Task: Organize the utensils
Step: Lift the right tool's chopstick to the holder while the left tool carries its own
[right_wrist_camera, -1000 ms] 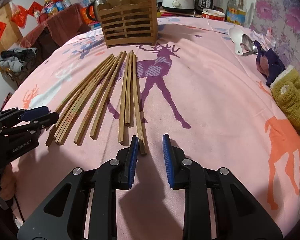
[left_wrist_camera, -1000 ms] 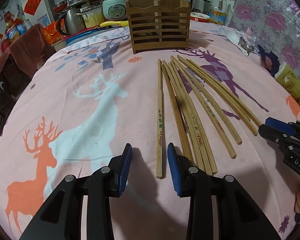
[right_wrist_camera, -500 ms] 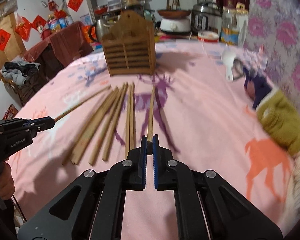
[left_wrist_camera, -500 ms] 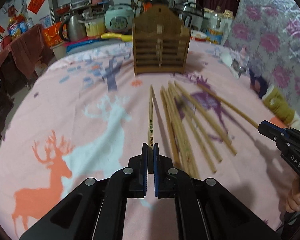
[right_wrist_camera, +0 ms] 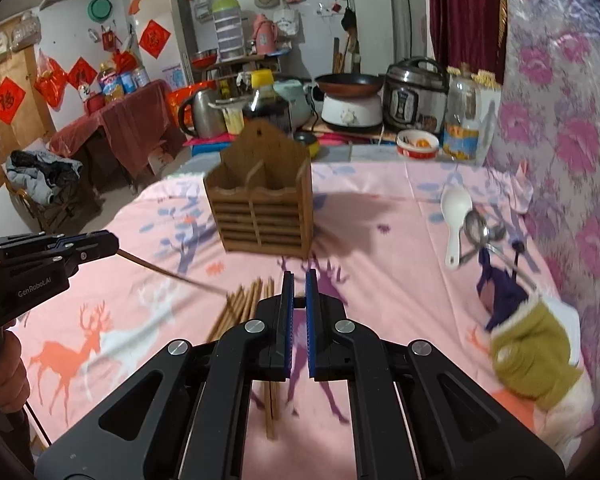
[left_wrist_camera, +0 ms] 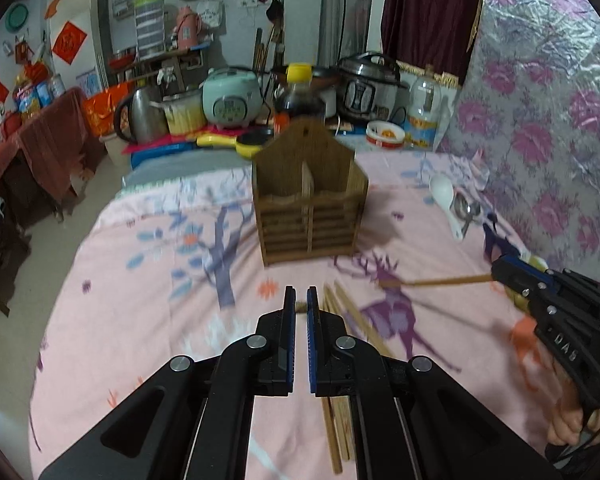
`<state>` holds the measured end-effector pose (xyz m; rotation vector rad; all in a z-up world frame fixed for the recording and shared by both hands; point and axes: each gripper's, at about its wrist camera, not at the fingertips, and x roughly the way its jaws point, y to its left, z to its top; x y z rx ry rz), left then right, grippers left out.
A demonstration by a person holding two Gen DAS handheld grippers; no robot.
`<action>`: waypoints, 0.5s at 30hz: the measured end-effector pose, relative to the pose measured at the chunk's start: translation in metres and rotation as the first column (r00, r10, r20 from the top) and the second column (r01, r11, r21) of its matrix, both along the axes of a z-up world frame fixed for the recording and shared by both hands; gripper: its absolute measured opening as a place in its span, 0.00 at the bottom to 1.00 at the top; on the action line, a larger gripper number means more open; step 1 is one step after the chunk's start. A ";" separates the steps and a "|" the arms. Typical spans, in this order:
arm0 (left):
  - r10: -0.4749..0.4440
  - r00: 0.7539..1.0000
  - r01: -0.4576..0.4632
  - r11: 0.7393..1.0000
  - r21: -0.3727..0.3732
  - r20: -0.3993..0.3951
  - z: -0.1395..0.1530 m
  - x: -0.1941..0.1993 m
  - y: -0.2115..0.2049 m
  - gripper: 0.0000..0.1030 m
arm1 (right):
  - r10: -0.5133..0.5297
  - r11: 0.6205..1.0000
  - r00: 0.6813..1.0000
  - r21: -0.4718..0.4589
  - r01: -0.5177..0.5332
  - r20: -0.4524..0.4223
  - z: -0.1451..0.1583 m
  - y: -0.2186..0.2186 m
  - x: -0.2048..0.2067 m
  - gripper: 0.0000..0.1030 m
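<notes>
A wooden slatted utensil holder (left_wrist_camera: 310, 204) with two compartments stands on the pink deer tablecloth; it also shows in the right wrist view (right_wrist_camera: 262, 208). My left gripper (left_wrist_camera: 300, 312) is shut on one wooden chopstick, seen end-on between the jaws and lengthwise in the right wrist view (right_wrist_camera: 172, 274). My right gripper (right_wrist_camera: 299, 304) is shut on another chopstick, seen lengthwise in the left wrist view (left_wrist_camera: 448, 281). Both are lifted above the table. Several chopsticks (left_wrist_camera: 338, 412) lie below the grippers, also in the right wrist view (right_wrist_camera: 244, 304).
A white spoon (right_wrist_camera: 455, 216) and metal spoons (right_wrist_camera: 480, 232) lie at the right. A purple and olive cloth item (right_wrist_camera: 528, 332) lies near the right edge. Cookers, a kettle (left_wrist_camera: 138, 114) and bottles crowd the far end behind the holder.
Both grippers closed on a chopstick each, then lifted them off the table and tilted up toward the holder. The remaining chopsticks stay on the cloth.
</notes>
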<state>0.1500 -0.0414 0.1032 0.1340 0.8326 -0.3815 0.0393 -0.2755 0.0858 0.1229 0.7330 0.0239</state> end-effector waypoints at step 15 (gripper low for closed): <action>0.037 0.984 -0.027 0.998 -0.062 0.172 0.089 0.064 -0.026 0.05 | 0.022 1.000 0.985 0.007 -0.024 0.170 0.078 0.014 0.071 0.06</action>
